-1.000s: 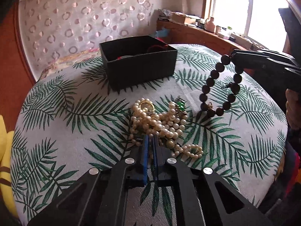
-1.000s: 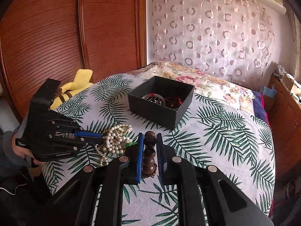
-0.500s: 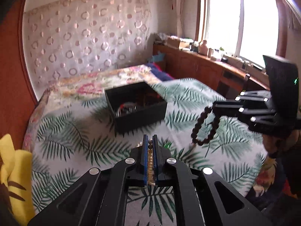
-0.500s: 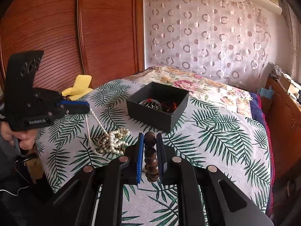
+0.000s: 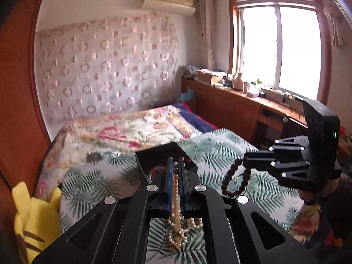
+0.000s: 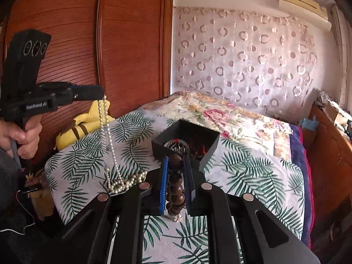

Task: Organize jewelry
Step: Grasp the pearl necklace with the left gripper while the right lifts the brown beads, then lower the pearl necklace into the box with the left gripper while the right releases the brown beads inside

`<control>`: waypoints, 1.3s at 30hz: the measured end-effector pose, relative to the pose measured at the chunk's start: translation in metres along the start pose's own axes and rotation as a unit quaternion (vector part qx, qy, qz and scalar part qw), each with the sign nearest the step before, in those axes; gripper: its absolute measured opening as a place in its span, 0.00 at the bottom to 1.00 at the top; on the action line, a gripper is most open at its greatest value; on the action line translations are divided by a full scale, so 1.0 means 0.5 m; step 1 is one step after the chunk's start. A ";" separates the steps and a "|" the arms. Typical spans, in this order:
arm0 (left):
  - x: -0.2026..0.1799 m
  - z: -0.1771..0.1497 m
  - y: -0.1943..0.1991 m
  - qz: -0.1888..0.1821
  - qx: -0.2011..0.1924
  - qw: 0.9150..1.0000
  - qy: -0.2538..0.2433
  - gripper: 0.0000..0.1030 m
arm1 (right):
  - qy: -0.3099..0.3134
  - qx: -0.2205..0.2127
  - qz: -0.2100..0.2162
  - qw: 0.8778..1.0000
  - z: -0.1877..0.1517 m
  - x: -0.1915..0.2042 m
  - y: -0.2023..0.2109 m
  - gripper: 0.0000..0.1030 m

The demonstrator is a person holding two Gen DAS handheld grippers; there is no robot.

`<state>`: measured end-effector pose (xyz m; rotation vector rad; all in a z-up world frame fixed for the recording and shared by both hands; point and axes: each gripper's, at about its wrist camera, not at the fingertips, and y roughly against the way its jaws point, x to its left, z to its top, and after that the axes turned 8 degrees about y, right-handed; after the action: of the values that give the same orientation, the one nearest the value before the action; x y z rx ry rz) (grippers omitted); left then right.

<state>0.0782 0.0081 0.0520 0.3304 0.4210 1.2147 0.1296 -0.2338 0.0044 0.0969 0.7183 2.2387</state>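
Pearl strand clamped in left claw, hanging in loops; lower end piled on the palm-print bedspread. Same pearls run between the fingers in the left wrist view. Dark wooden bracelet gripped in right claw, clear of the bed. Black box sits on the bed beyond both claws, jewelry inside. Yellow plush at bed's left edge.

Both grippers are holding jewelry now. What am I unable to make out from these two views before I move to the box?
- Black box contents: left wrist view, hidden by the left gripper.
- Box items: right wrist view, tangled, too small to identify.
- Pearl necklace lower end: right wrist view, behind the right gripper.
- Wooden bead bracelet: clasp indiscernible.
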 end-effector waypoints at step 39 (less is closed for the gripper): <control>0.023 0.210 -0.173 0.055 -0.015 0.998 -0.007 0.04 | -0.013 0.010 -0.028 0.999 0.155 -0.113 -0.162 0.14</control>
<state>0.2036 -0.0110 0.1025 0.3392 0.3772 1.3234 0.2440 -0.1928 0.0354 0.1148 0.7220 2.1740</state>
